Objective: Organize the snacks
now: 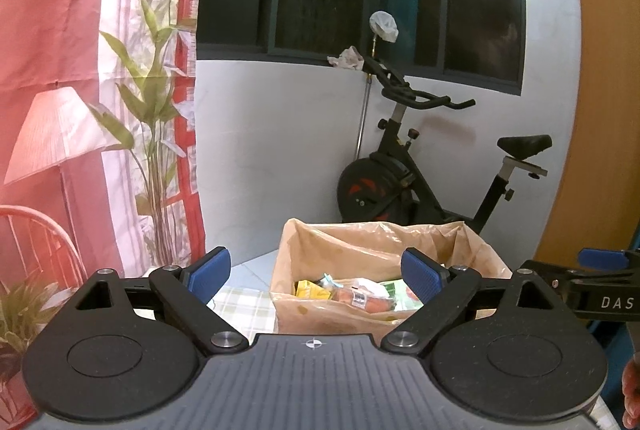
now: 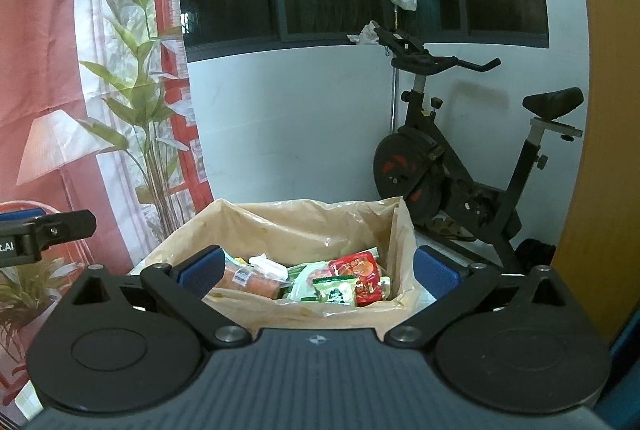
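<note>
Left gripper (image 1: 318, 276): I hold it spread wide, empty.
Right gripper (image 2: 318, 270): also spread, empty.
Snacks (image 2: 320, 278): heaped inside the paper bag (image 2: 280, 226), straight ahead, below both tools.
Nearer: I judge the right.

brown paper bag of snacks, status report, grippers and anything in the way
Left gripper open, empty. Right gripper open, empty. Brown paper bag upright, open-topped, snack packets inside. Nothing blocking its mouth.
</note>
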Available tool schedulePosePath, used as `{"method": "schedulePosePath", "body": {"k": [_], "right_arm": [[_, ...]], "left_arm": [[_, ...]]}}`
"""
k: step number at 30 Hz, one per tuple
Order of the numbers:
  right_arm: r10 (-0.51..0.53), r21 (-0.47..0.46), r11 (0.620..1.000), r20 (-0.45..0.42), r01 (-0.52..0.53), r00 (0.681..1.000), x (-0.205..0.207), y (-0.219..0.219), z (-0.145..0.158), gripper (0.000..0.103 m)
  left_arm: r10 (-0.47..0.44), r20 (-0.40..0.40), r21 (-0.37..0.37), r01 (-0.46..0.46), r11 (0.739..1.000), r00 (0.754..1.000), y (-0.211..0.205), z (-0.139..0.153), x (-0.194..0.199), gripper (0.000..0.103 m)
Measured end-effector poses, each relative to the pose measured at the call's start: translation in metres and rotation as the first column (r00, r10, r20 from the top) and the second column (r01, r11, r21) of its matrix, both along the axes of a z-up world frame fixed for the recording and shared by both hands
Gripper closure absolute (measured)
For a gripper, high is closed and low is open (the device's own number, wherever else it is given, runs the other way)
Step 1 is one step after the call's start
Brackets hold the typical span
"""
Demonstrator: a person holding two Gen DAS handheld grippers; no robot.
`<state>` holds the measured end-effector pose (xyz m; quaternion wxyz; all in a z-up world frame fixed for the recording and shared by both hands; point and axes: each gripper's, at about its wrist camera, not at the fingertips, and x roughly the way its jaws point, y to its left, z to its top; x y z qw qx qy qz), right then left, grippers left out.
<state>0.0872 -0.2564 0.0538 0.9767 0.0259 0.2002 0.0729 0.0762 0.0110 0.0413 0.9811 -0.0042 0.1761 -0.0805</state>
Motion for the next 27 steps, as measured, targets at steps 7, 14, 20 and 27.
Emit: {"method": "schedulePosePath", "body": {"k": [7,14,20,27], "right_arm": [[-0.005,-0.003,1.000,-0.003,0.005,1.000,-0.0015,0.0001,-0.0009,0.001],[-0.003,0.000,1.000,-0.003,0.003,1.000,-0.0007,-0.0019,-0.0011,0.001],[-0.007,0.001,1.000,-0.009,0.007,1.000,-0.0017,-0.0018,-0.0014,0.001],[-0.007,0.000,1.000,-0.010,0.007,1.000,-0.0015,-0.0019,-0.0018,0.001]], "left_arm": [[0.001,-0.005,0.005,-0.001,1.000,1.000,-0.0001,-0.0011,-0.0003,0.009],[-0.007,-0.010,0.009,0.007,1.000,1.000,-0.0010,-0.0026,-0.0008,0.009],[-0.006,-0.011,0.004,0.006,1.000,1.000,0.0005,-0.0026,0.0003,0.009],[-0.009,-0.010,0.004,0.009,1.000,1.000,0.0009,-0.0031,-0.0005,0.009]]}}
